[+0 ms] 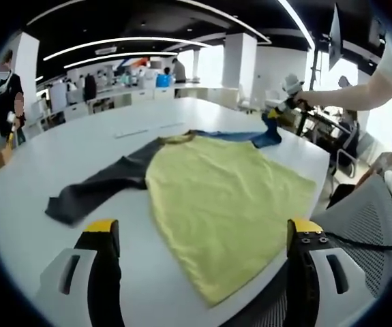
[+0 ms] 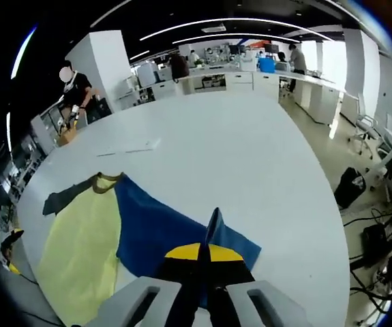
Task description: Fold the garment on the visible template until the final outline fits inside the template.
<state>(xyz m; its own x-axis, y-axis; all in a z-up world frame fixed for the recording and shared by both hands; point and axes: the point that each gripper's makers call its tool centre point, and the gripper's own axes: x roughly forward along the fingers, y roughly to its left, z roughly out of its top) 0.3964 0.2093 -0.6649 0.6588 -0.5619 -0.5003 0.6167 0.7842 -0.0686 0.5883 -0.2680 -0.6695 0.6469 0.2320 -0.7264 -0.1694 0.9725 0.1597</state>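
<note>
A T-shirt lies flat on the white table [image 1: 59, 150]: pale yellow body [image 1: 216, 204], dark grey sleeve [image 1: 100, 187] spread out to the left, blue sleeve [image 1: 240, 136] at the far side. My left gripper [image 1: 204, 228] is open wide at the near table edge, with nothing between its jaws. In the right gripper view, my right gripper [image 2: 206, 253] is shut on the end of the blue sleeve [image 2: 161, 231], and a fold of blue cloth sticks up between the jaws. That right gripper [image 1: 277, 109] also appears across the table, held by an outstretched arm.
A thin white strip [image 2: 131, 148] lies on the table beyond the shirt's collar. A grey mesh chair [image 1: 366, 225] stands by the near right table edge. A person [image 2: 76, 92] stands at the far left, with desks and more people behind.
</note>
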